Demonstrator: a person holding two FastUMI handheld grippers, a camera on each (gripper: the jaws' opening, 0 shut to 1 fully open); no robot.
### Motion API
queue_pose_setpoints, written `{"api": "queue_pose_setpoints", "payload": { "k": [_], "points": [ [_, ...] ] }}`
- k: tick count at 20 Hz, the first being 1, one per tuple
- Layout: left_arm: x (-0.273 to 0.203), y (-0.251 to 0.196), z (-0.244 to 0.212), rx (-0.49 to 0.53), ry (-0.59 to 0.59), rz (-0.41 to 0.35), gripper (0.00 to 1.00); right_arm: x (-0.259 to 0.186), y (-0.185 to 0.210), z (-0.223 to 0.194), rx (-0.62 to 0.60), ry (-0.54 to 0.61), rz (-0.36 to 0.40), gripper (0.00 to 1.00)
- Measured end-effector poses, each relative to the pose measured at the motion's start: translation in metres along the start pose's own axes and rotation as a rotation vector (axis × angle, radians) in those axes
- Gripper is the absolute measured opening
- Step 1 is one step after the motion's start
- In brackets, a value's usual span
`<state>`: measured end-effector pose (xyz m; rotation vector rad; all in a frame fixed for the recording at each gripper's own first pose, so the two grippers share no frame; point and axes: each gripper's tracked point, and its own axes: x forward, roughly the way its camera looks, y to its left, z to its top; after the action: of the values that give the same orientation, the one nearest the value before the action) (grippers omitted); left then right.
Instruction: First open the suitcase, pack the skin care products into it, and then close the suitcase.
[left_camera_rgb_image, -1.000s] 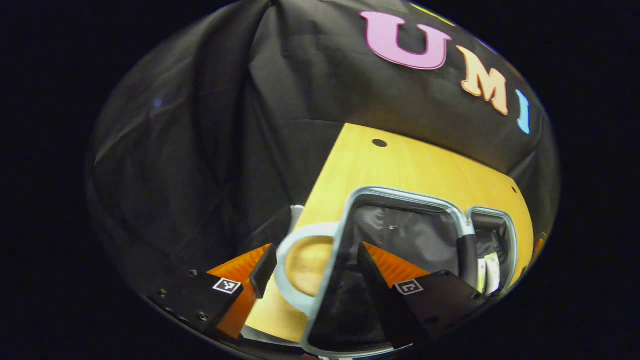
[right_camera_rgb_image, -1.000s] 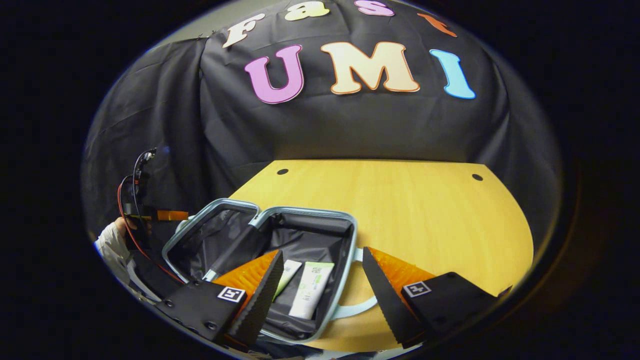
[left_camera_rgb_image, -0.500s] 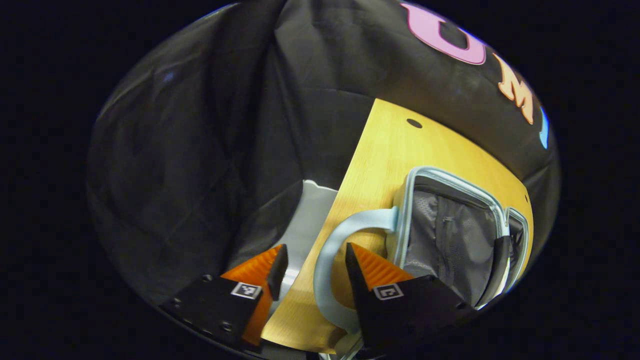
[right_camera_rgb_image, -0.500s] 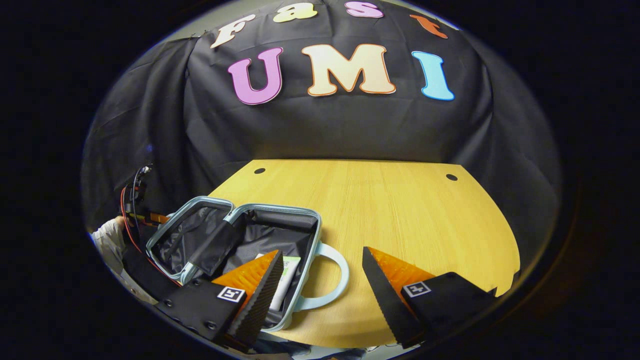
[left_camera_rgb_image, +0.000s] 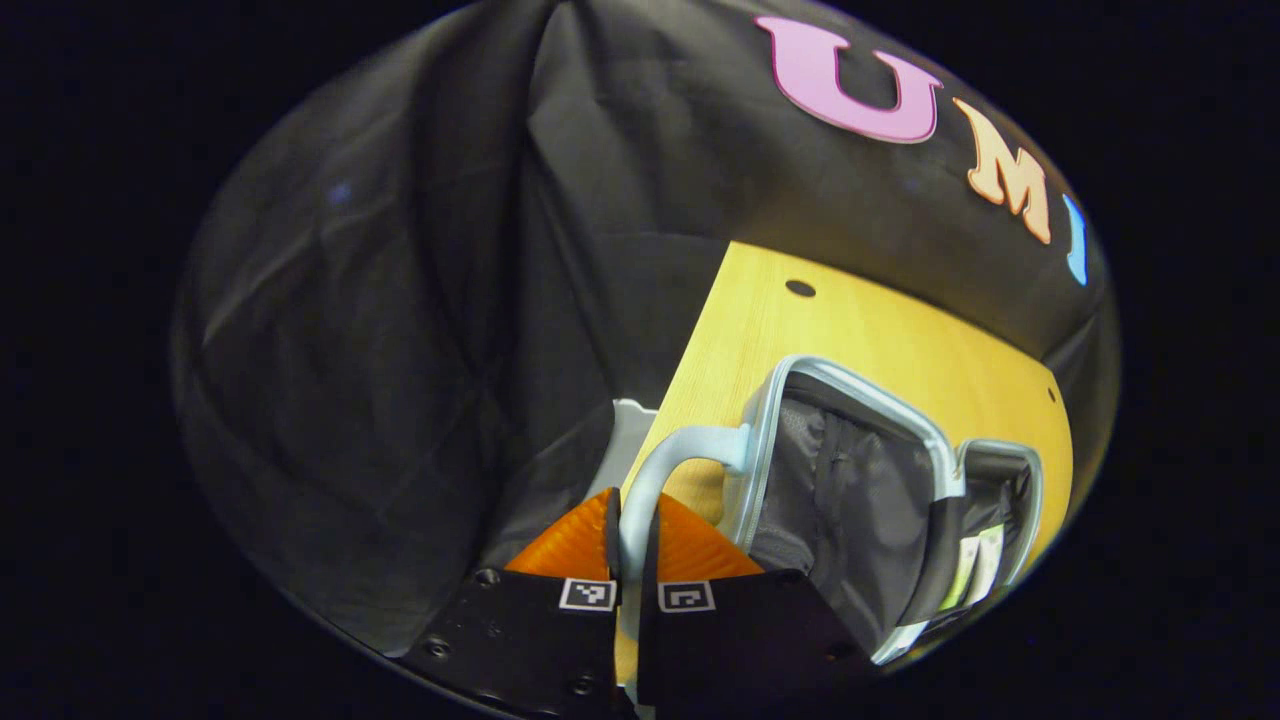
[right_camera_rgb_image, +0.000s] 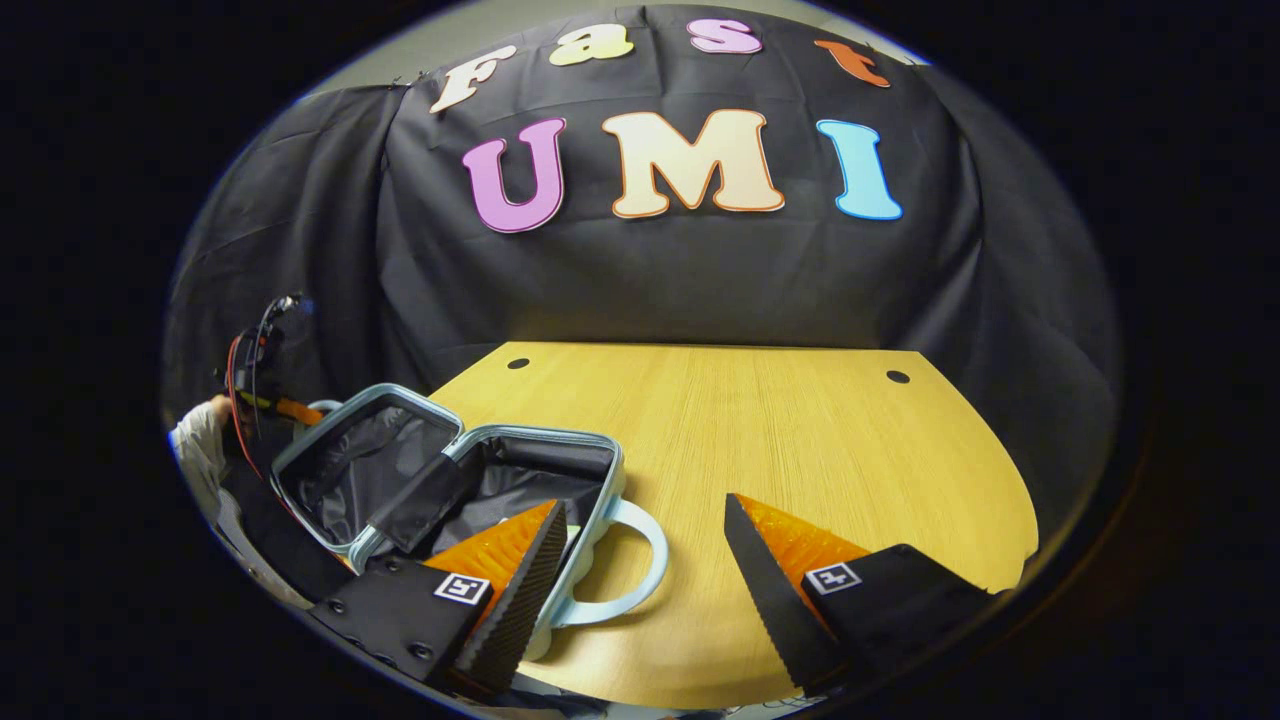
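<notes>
Pictured in the left gripper view: left gripper (left_camera_rgb_image: 630, 545) clamped on the pale-blue handle (left_camera_rgb_image: 655, 475) of the lid half, both fingers pressed against the loop at the table's (left_camera_rgb_image: 860, 330) near-left edge. Just right of it, suitcase (left_camera_rgb_image: 850, 470) lay open, grey lining exposed, with skin care tubes (left_camera_rgb_image: 975, 560) tucked into the far half beyond the dark centre hinge.

Seen in the right gripper view, from the left: a hand (right_camera_rgb_image: 205, 440) and the left gripper at the lid's far handle; then the two open halves of the suitcase side by side on the wood; then the second handle (right_camera_rgb_image: 625, 570) lying flat on the tabletop (untouched); then right gripper (right_camera_rgb_image: 645, 590) hovering above that handle, jaws spread wide, holding nothing.

Judged to be the closing step, packing apparently done. Next move likely called for lifting the gripped handle up and over in an arc toward the packed half, lining kept clear of the rim, with the free gripper available to steady the base.
</notes>
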<state>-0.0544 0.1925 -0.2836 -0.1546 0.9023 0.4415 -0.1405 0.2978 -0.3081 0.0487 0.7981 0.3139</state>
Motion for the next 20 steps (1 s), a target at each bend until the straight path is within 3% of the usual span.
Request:
{"api": "queue_pose_setpoints", "payload": {
  "k": [5, 14, 20],
  "points": [
    [-0.059, -0.043, 0.031, 0.018, -0.104, 0.032, 0.01, -0.007, -0.010, 0.008, -0.098, -0.039, 0.083, 0.98],
    [-0.164, -0.175, 0.060, 0.111, -0.271, -0.059, 0.00, -0.019, -0.040, 0.028, -0.127, -0.065, 0.217, 0.98],
    [-0.192, -0.288, 0.051, 0.165, -0.298, -0.232, 0.00, -0.021, -0.061, 0.029, -0.096, -0.076, 0.233, 0.98]
  ]
}}
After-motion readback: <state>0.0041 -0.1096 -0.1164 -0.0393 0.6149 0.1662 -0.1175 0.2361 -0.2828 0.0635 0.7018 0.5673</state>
